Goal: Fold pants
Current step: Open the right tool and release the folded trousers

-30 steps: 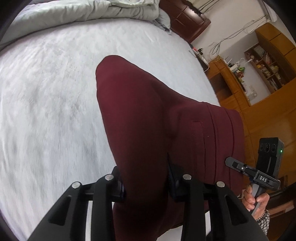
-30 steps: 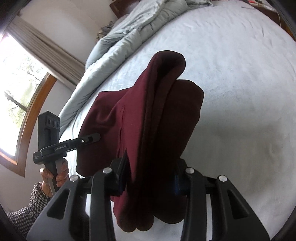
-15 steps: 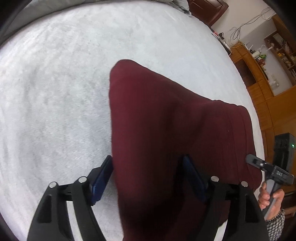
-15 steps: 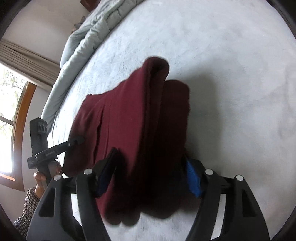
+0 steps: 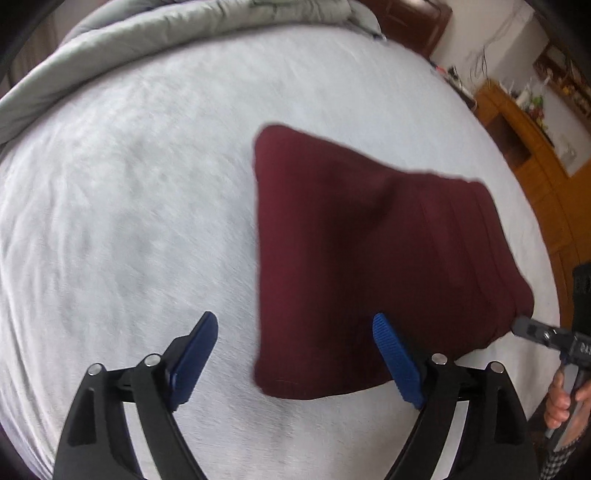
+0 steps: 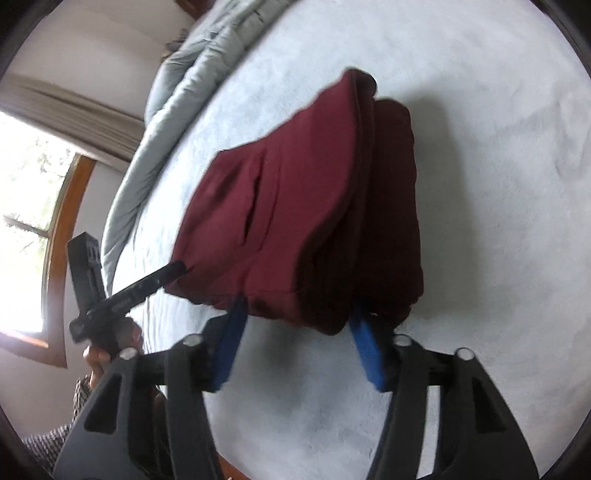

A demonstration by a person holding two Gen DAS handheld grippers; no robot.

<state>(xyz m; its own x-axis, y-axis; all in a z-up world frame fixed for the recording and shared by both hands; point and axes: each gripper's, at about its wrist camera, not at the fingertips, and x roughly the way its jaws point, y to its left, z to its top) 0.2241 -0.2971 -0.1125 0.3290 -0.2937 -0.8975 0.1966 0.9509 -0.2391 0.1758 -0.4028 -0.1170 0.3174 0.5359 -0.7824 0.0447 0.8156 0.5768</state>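
The dark red pants (image 5: 369, 258) lie folded into a thick packet on the white bed sheet (image 5: 110, 221). My left gripper (image 5: 295, 343) hovers over their near left corner, its jaws wide and still opening. Its right pad sits above the cloth and its left pad above bare sheet, neither pressing. From the right wrist view, the pants (image 6: 295, 192) show stacked layers and a pocket slit. My right gripper (image 6: 295, 321) flanks their near edge, jaws closing, pads (image 6: 231, 343) beside the cloth without a clear squeeze. Each gripper also shows in the other view at a pants corner.
A grey duvet (image 5: 166, 33) is bunched along the far side of the bed. Wooden cabinets and shelves (image 5: 517, 129) stand past the right edge. A window with a curtain (image 6: 29, 221) is at the left. A hand (image 6: 107, 347) holds the other gripper's handle.
Both grippers held the pants up a second ago. They have let go, the pants have dropped onto the sheet, and both hands have sunk. The left jaws spread wide; the right opened, then narrowed.
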